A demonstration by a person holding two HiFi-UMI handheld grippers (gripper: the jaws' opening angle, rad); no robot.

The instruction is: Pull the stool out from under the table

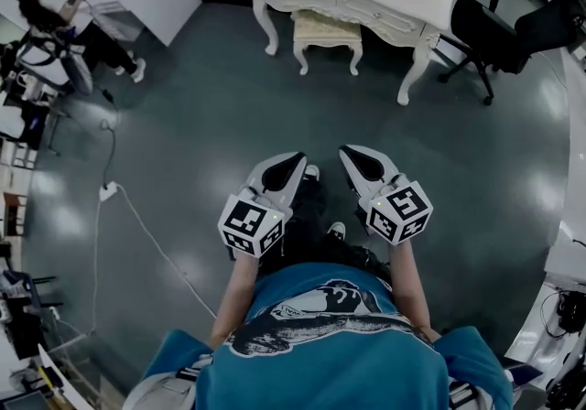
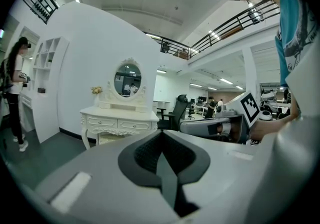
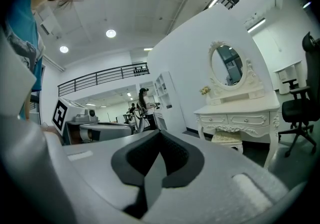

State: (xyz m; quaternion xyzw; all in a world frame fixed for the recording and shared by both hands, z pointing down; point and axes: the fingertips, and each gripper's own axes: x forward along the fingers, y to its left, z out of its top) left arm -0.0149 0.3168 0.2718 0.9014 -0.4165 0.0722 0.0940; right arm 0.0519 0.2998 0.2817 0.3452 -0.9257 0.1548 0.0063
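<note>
Grey left gripper [image 1: 298, 159], right gripper [image 1: 345, 152] level

glossy smooth floor [image 1: 211, 106] — matt carved table [image 1: 366, 13], padded cloth stool [image 1: 326, 29]

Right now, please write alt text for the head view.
A person holds the left gripper and right gripper, both shut, side by side above a dark floor. Ahead, a cream stool stands partly under a white dressing table.

Lighting: bright, even; ceiling lamps [image 3: 111, 33] above the right hand-held gripper [image 3: 159, 135]. Soft glare on floor [image 1: 197, 262]. Fisheye bending, dark vignette at edges.
</note>
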